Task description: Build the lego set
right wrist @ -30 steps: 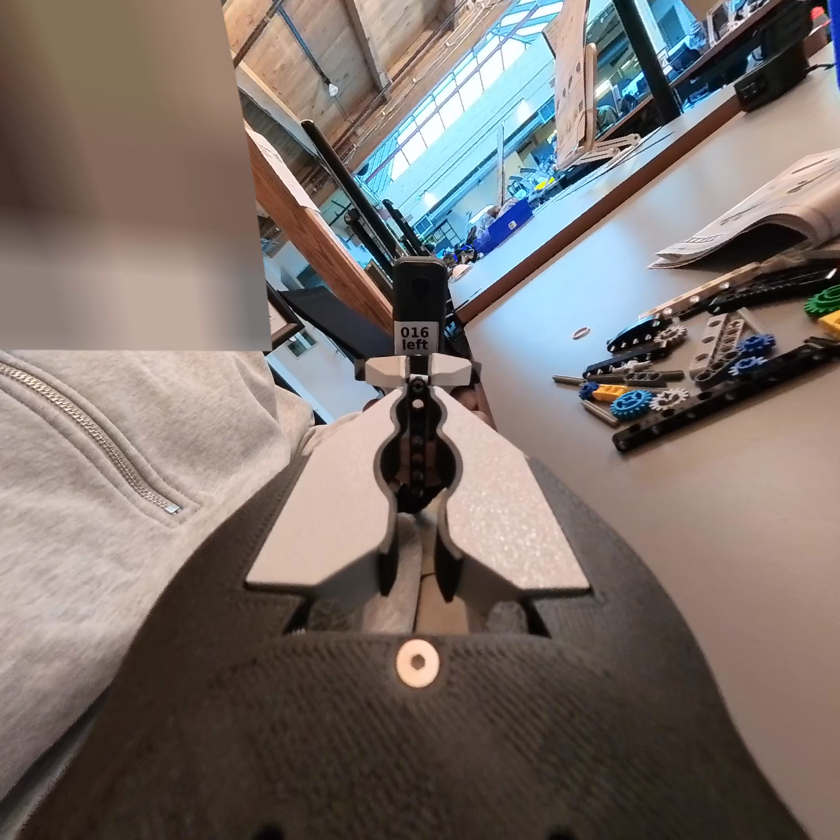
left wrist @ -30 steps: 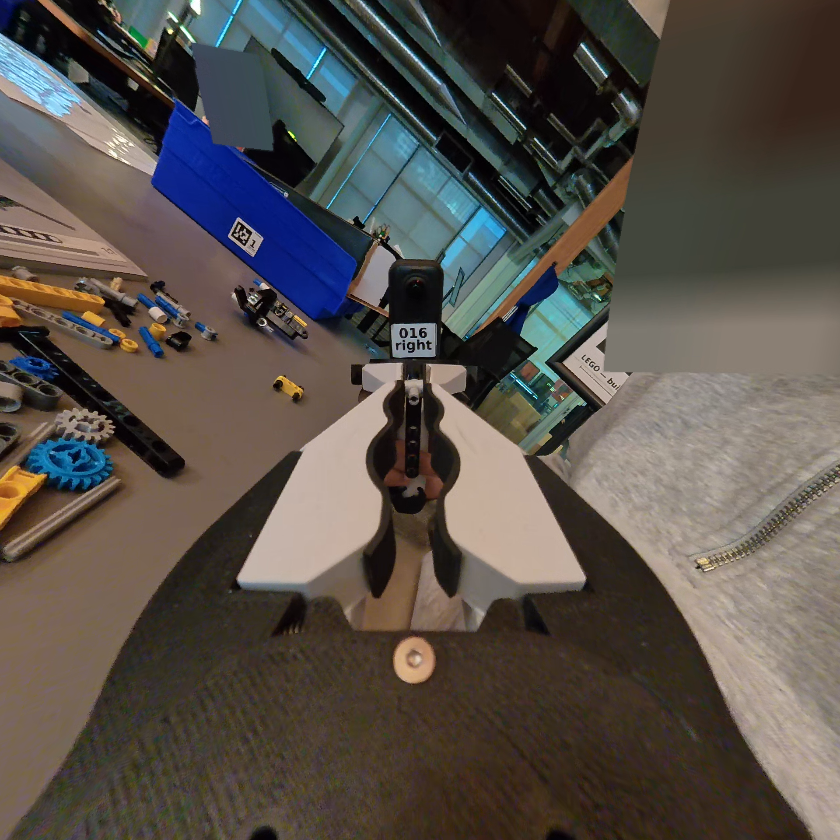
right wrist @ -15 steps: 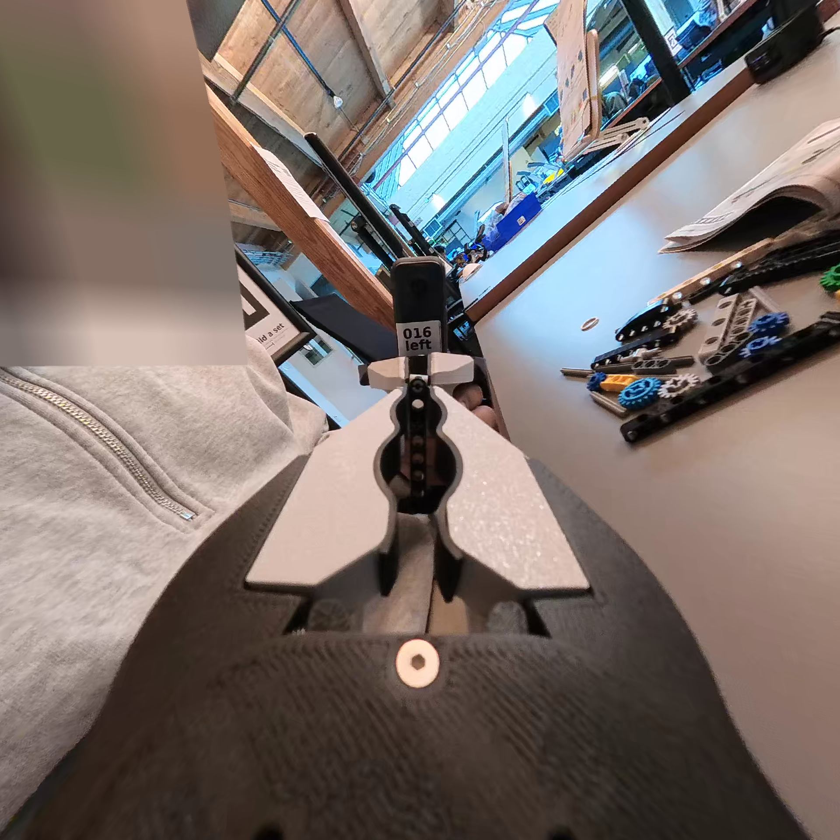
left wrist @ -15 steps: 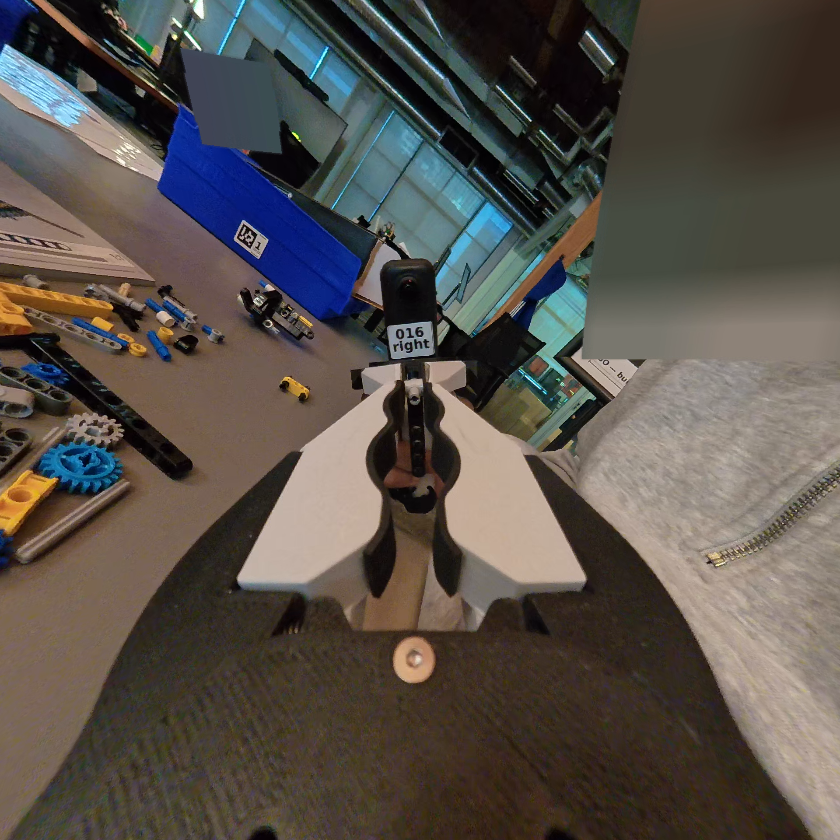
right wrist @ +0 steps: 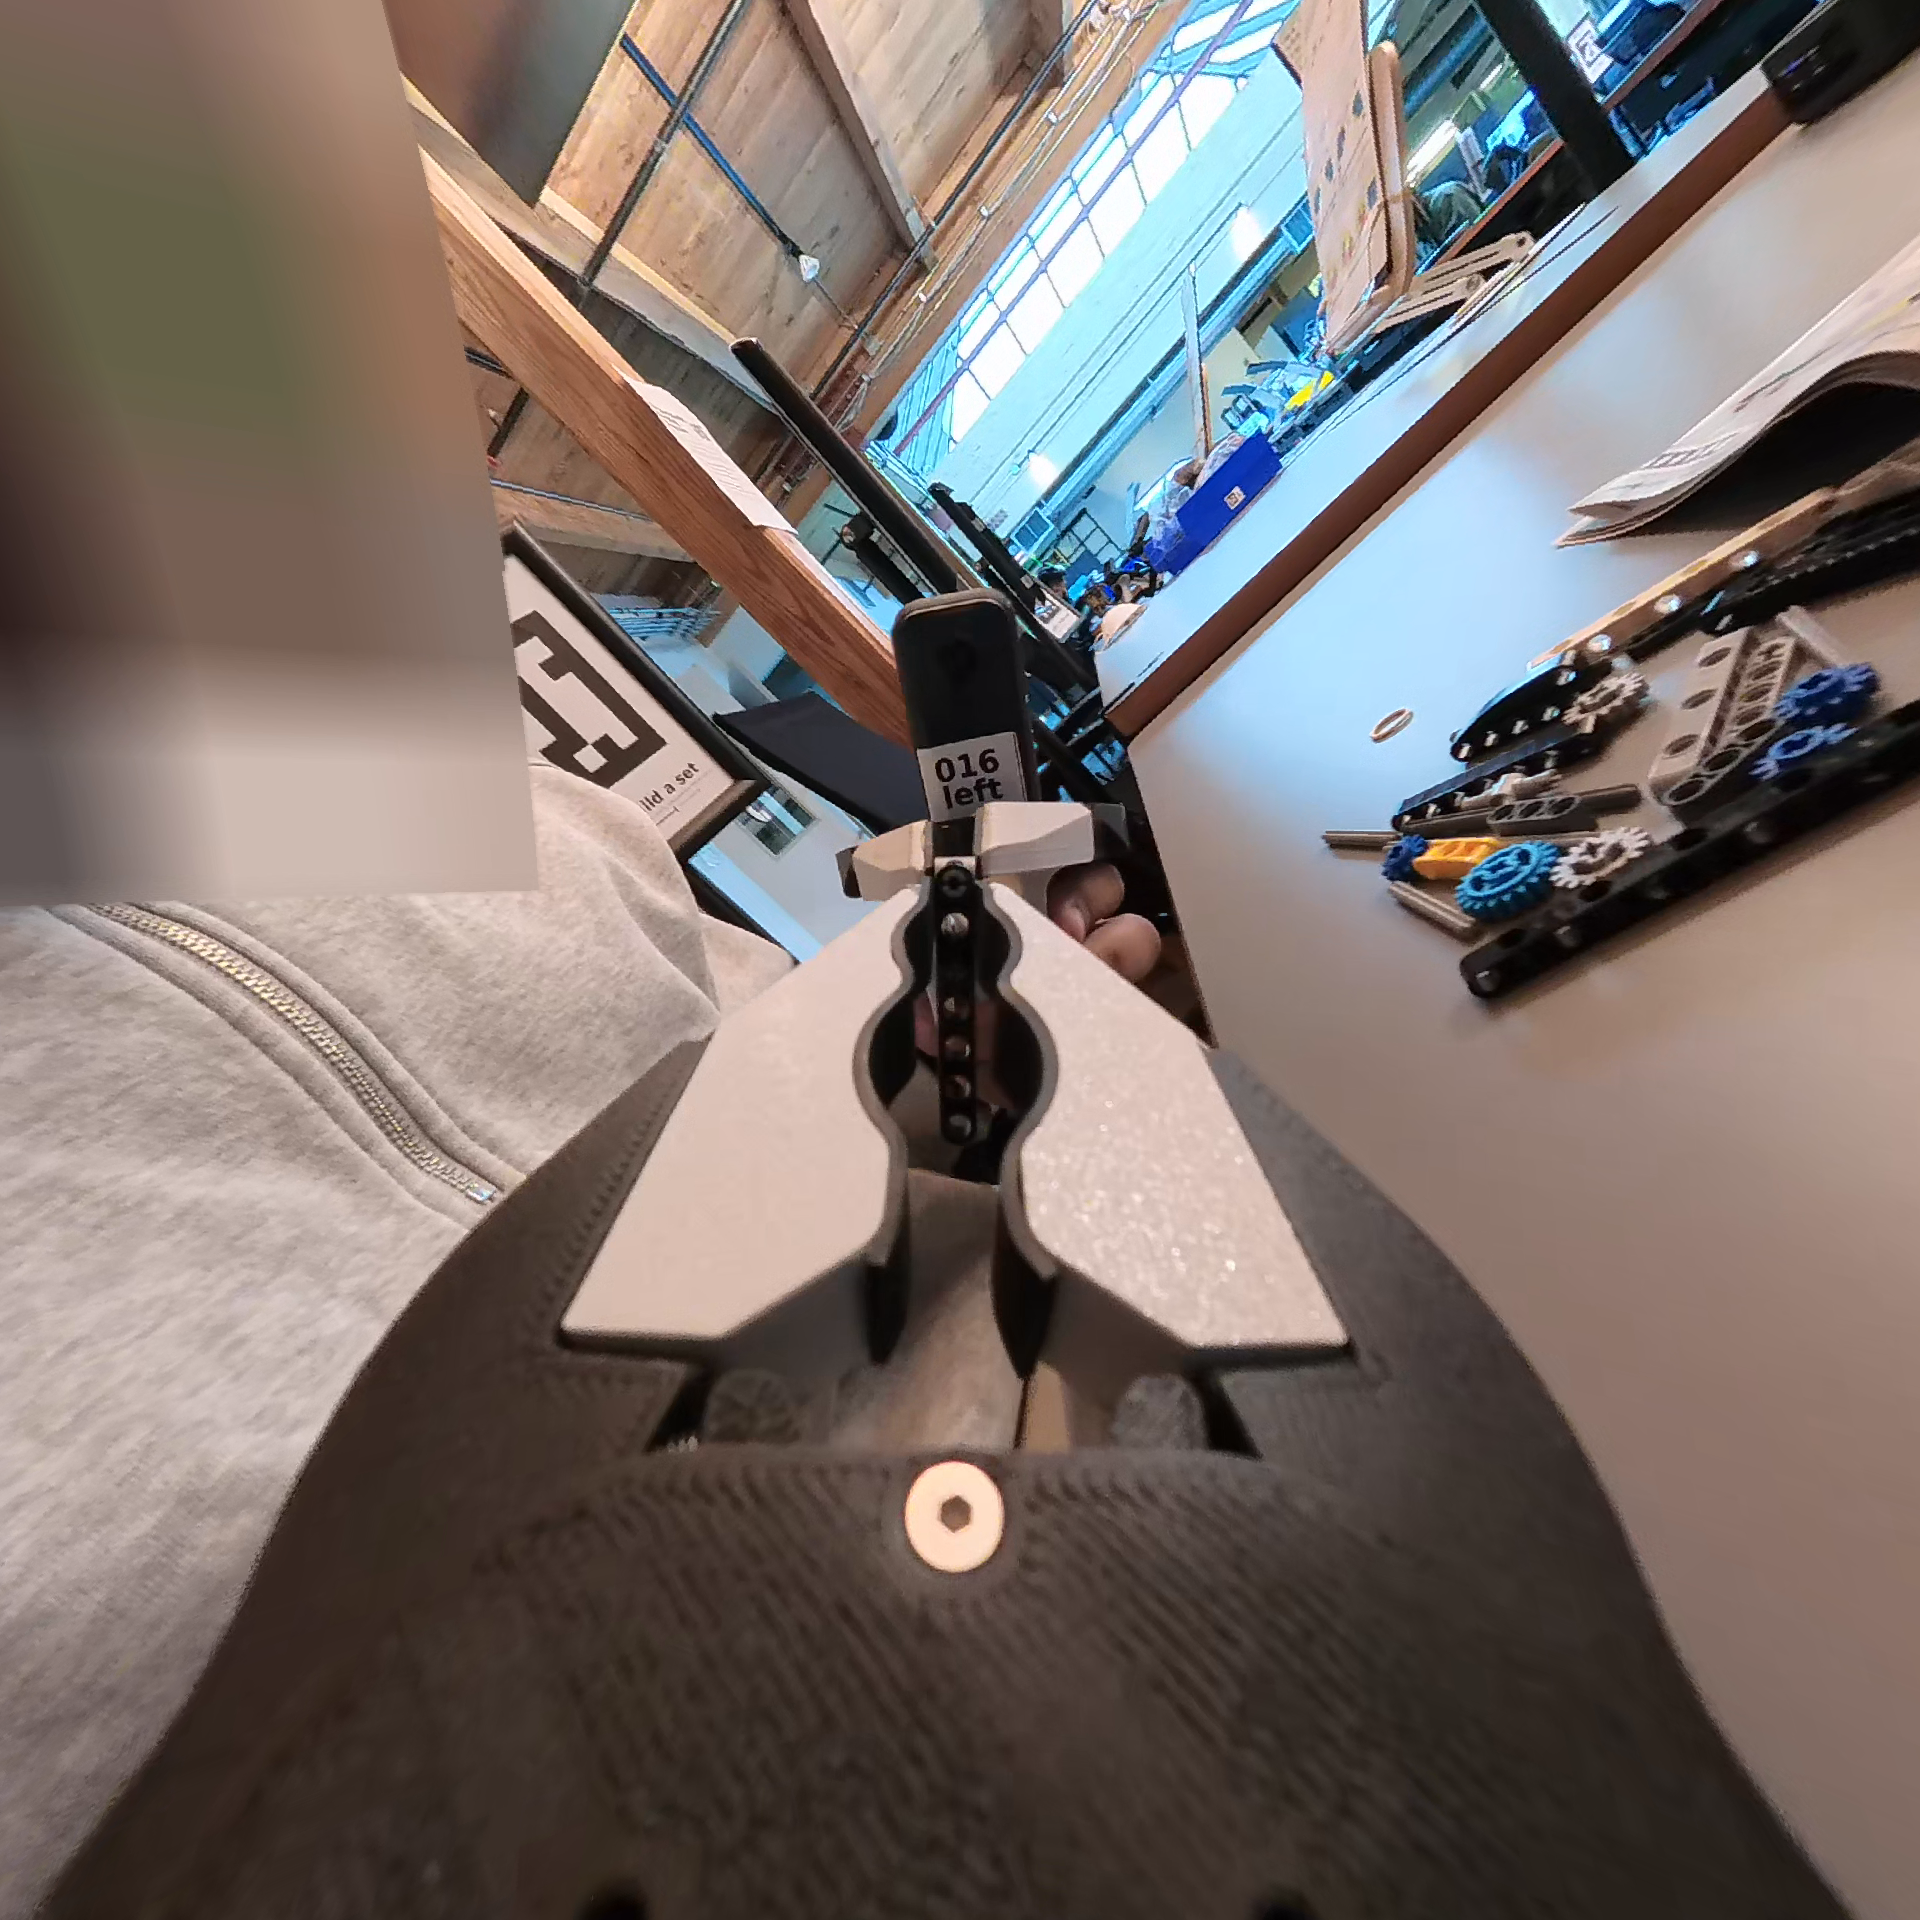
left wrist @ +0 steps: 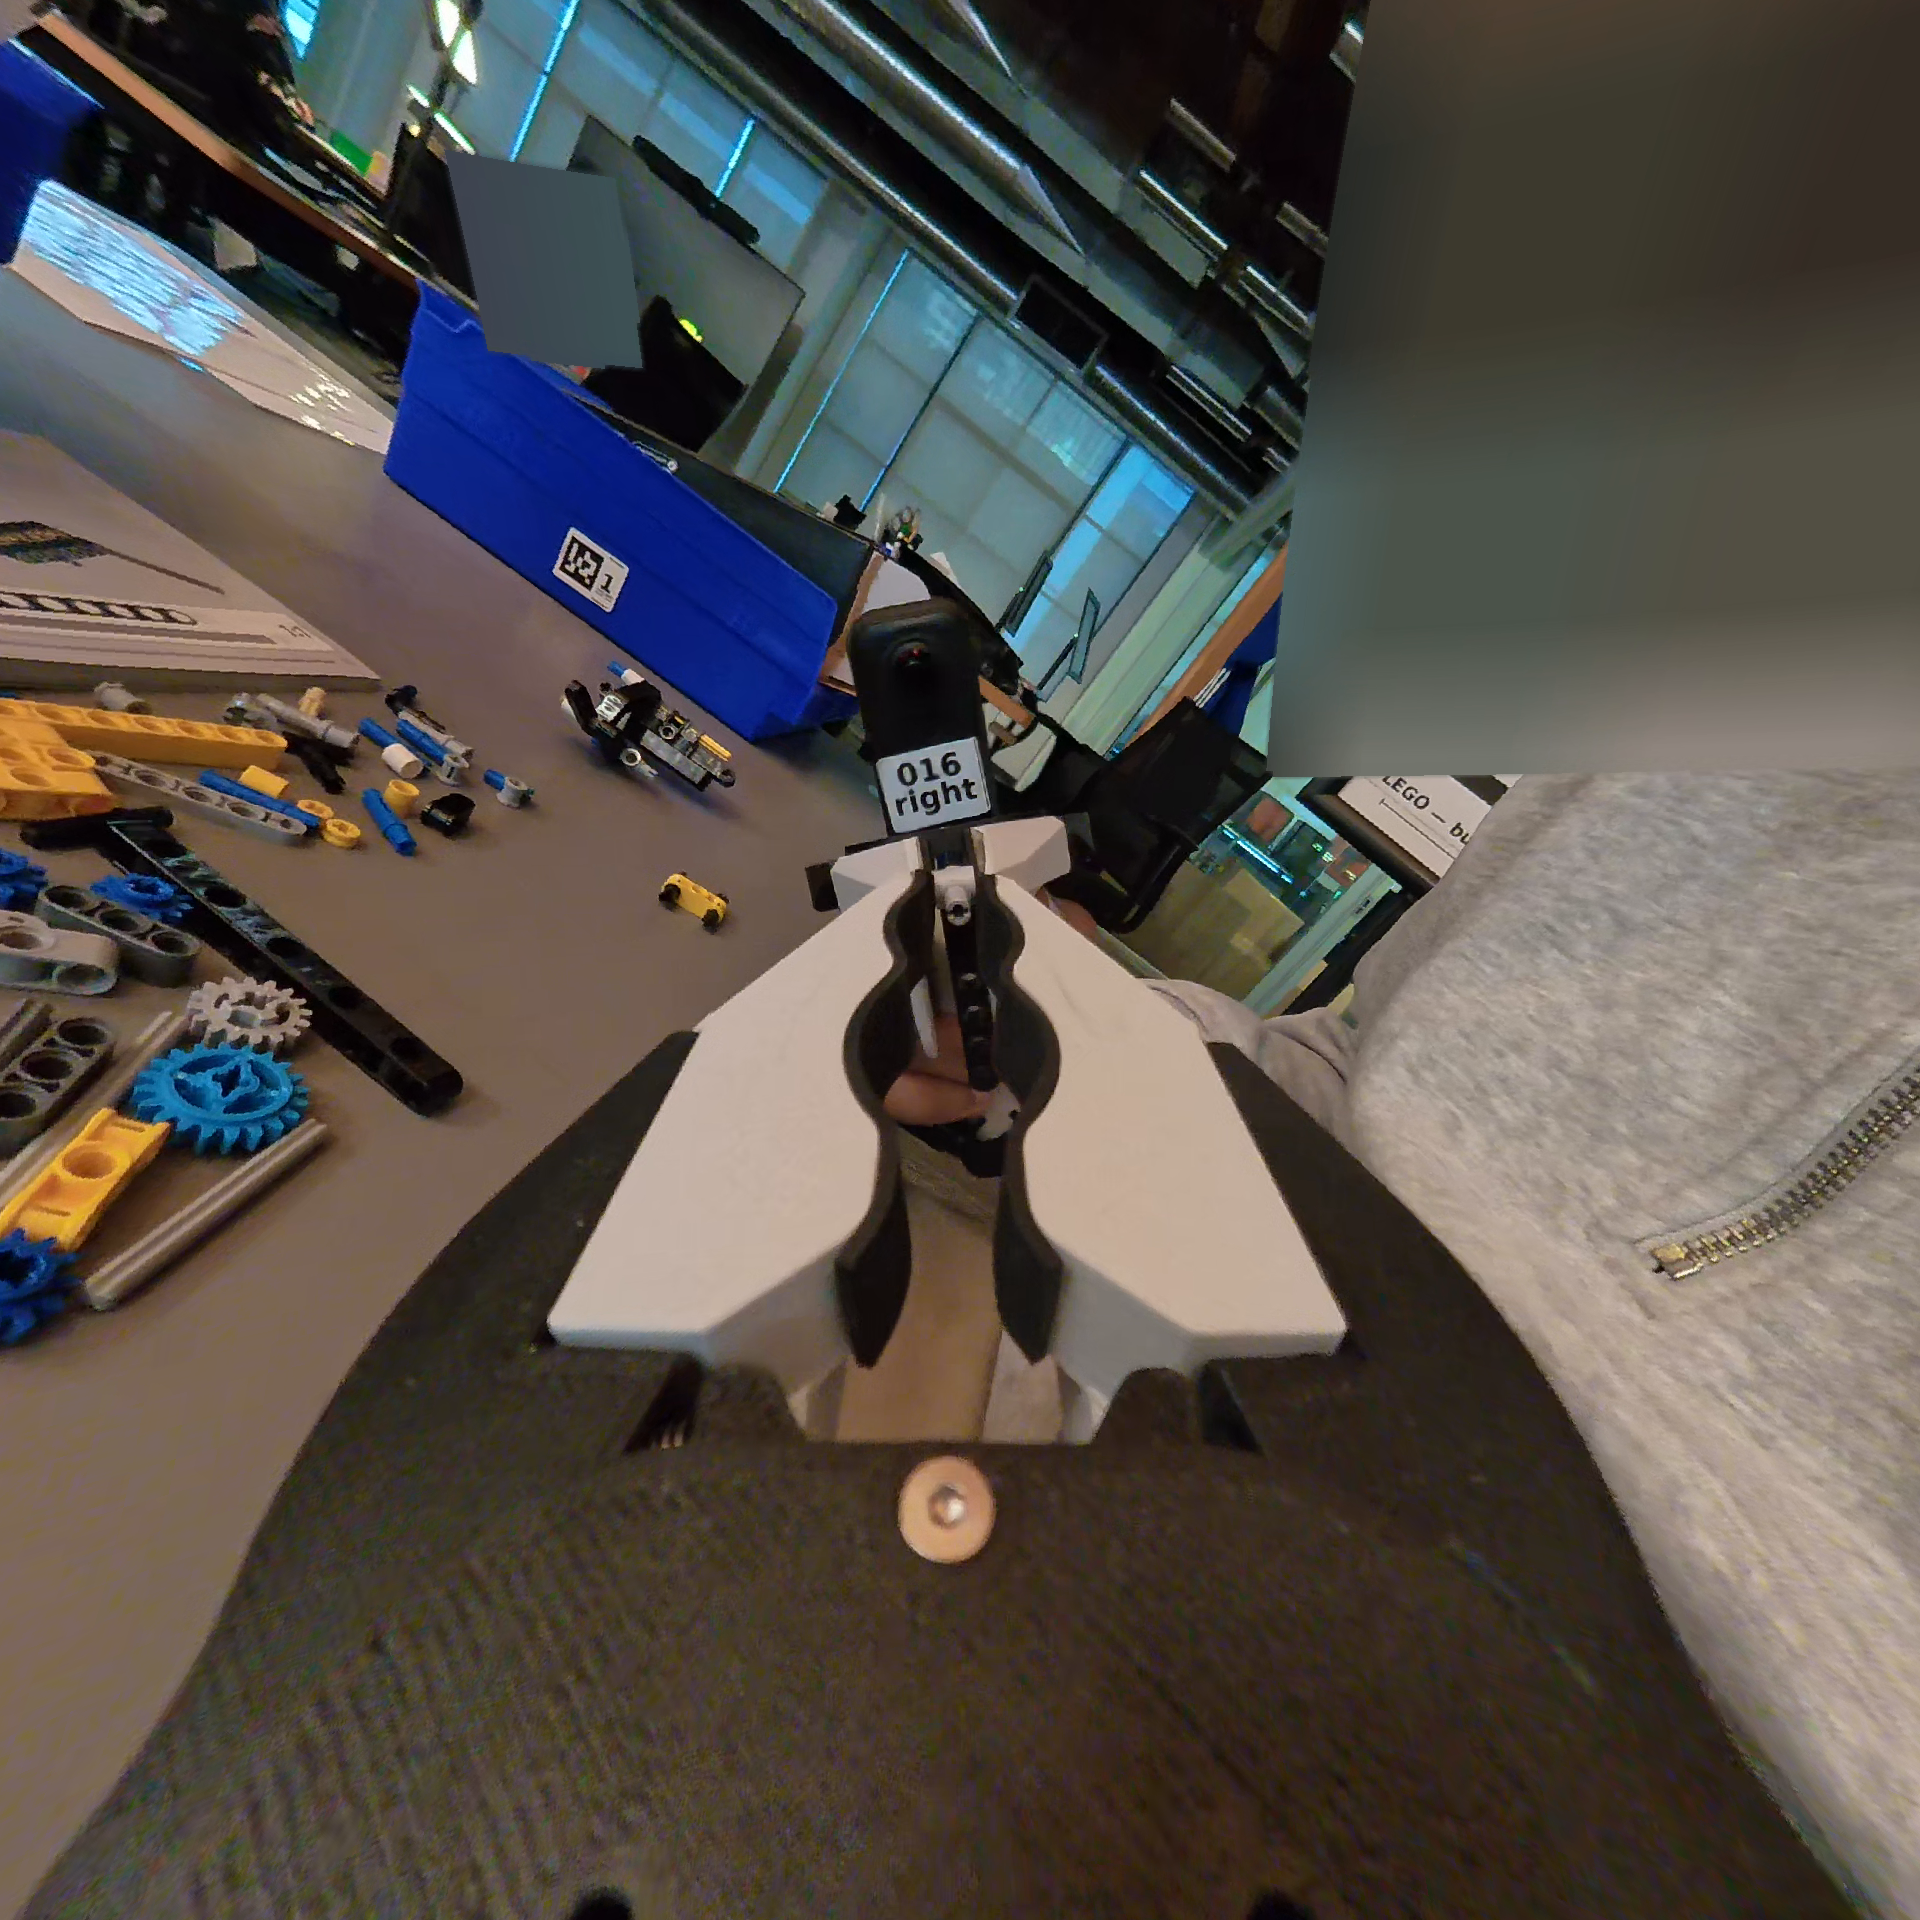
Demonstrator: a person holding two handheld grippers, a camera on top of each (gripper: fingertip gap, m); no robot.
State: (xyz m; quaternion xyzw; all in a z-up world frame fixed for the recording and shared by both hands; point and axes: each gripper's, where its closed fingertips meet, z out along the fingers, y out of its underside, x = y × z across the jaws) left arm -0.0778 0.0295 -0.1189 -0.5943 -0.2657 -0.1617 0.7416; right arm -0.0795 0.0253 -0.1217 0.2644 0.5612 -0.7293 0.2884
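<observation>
Between the tips of the left claw (left wrist: 951,914) — clamped edge-on, a short black beam (left wrist: 971,1003) with a white pin (left wrist: 956,906) at its far end. Pinched from the other end by the right claw (right wrist: 951,894), nose to nose with the left; both closed on that one piece, held in the air clear of the worktop (left wrist: 540,966) and close to a grey sweatshirt (left wrist: 1610,1039).

Since a second ago: no release, no regrip, only a shared roll and swing. Seen from the right claw, more of the beam's row of holes now, and fingers (right wrist: 1091,909) of the hand behind the left claw newly in sight just right of the tips. Seen from the left claw, loose parts — blue gear (left wrist: 220,1096), long black beam (left wrist: 281,966), small yellow piece (left wrist: 694,899) — slid further in from the left.

Probably a re-aiming, or a squeeze to seat the pin, not a fresh pick; whether fully seated, cannot tell. Rest of the set unbuilt, well off to the left of the left claw, short of a blue bin (left wrist: 623,540).
</observation>
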